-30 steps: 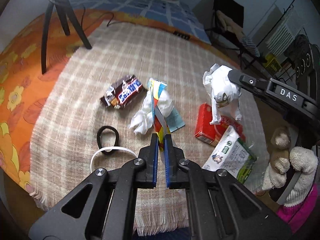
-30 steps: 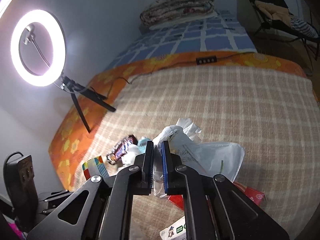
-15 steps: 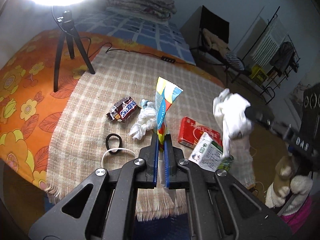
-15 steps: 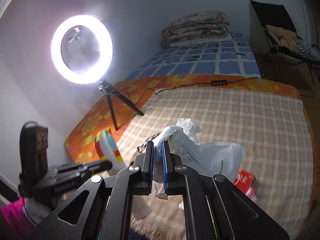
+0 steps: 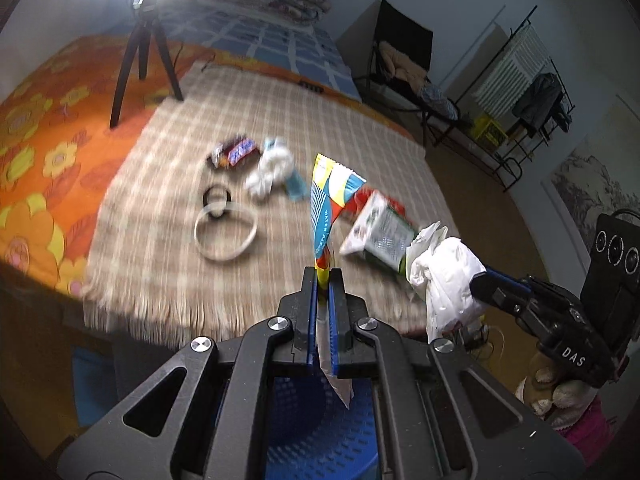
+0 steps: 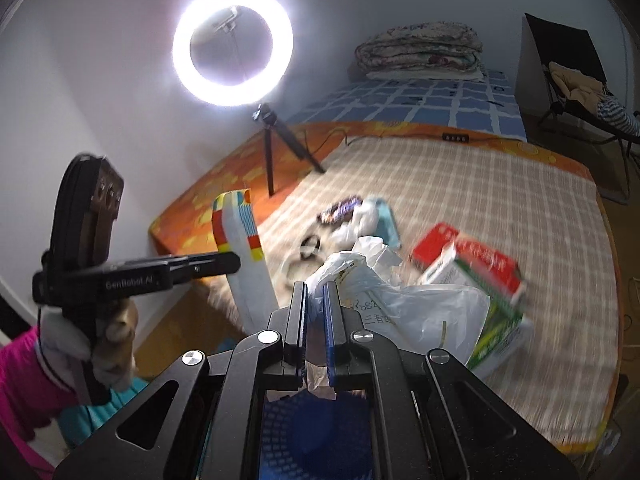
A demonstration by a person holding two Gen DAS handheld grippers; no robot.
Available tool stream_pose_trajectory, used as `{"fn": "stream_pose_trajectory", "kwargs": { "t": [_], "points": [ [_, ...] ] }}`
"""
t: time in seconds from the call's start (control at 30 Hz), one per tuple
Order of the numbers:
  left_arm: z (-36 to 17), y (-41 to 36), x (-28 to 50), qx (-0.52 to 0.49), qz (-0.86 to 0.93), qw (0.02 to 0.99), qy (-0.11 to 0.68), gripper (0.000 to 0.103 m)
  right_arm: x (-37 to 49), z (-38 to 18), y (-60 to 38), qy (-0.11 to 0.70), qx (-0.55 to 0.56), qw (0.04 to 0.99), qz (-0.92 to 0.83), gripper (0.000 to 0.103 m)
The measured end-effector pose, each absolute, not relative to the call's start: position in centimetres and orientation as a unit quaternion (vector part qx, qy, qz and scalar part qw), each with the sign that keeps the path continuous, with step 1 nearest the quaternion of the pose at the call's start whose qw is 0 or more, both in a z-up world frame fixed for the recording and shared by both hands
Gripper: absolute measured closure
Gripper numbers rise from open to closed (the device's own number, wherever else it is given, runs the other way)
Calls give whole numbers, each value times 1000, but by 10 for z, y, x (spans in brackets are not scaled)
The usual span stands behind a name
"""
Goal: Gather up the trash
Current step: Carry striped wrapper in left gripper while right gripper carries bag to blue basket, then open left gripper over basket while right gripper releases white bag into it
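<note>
On the bed [image 5: 132, 264], a candy bar [image 5: 234, 152] lies behind two rings [image 5: 224, 232]; cartons [image 5: 378, 232] lie to their right.

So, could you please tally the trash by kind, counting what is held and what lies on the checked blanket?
Wrappers: 2, colourful wrapper held, chocolate bar wrapper lying
Plastic bags: 1, white plastic bag held
Crumpled tissues: 1
Cartons: 2, red box, green-and-white carton
Total: 6

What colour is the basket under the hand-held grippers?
Blue; the basket shows best in the left wrist view.
</note>
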State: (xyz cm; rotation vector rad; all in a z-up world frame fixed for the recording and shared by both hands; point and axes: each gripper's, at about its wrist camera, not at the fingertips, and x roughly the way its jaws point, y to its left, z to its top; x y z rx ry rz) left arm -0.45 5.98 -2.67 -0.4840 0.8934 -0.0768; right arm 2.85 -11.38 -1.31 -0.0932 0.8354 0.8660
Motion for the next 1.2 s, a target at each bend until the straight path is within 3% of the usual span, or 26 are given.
{"fn": "stream_pose_trajectory", "kwargs": {
  "t": [0.6,1.2],
  "points": [
    [-142,26,-56,-266,-40,795,544,100,-42,-110,-123,469,-62,792,385,97],
    [-193,0,-55,-245,-35,752,610,100,-53,-170,-130,531,-53,764,362,96]
  ]
}}
